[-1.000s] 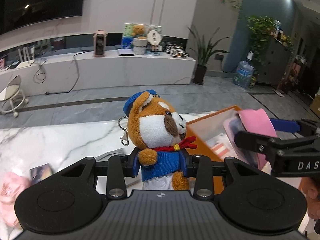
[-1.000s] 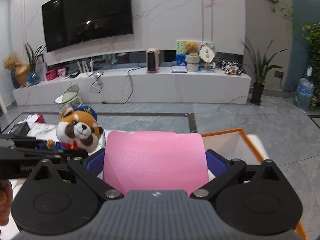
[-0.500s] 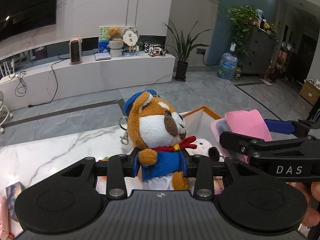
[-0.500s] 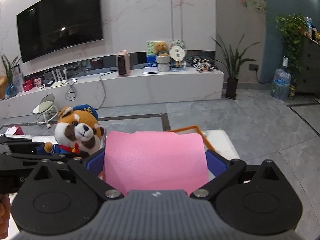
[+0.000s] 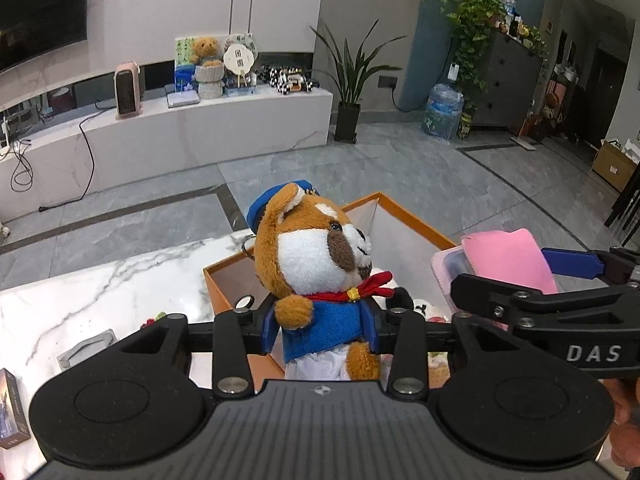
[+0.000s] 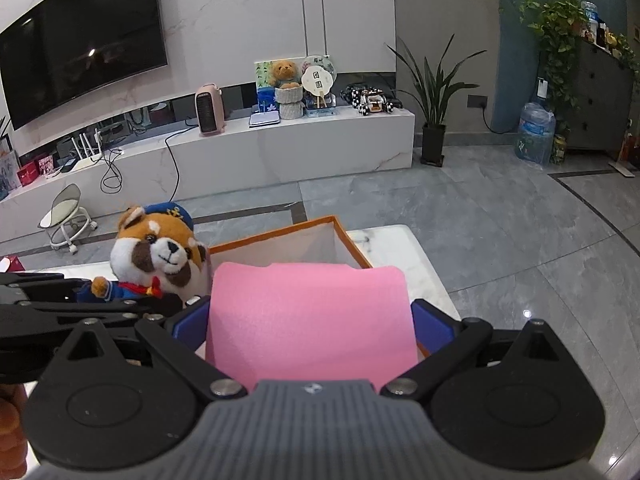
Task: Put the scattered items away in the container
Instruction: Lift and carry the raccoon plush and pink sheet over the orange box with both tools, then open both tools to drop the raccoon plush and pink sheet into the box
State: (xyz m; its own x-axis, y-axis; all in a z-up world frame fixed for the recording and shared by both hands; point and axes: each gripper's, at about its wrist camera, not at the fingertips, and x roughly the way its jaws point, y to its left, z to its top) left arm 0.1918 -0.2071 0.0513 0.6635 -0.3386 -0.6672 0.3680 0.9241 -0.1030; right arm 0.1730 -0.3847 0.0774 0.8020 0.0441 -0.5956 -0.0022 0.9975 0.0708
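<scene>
My left gripper (image 5: pixel 320 326) is shut on a plush raccoon (image 5: pixel 316 264) in a blue cap and jacket, held upright over the near left part of the orange-rimmed container (image 5: pixel 404 216). The plush also shows in the right wrist view (image 6: pixel 160 256). My right gripper (image 6: pixel 312 324) is shut on a pink box (image 6: pixel 310 320), held over the container (image 6: pixel 280 240); the box also shows in the left wrist view (image 5: pixel 508 260). A white plush (image 5: pixel 428 308) lies inside the container, mostly hidden.
The container stands on a white marble table (image 5: pixel 100 284). On the table left of it lie a grey hexagonal piece (image 5: pixel 86 350), a small red and green item (image 5: pixel 154 320) and a card box (image 5: pixel 12 408). The table's far edge drops to the grey floor.
Both grippers moved right and forward with their loads. The container now lies directly under the plush and the pink box, and more of its inside shows.
</scene>
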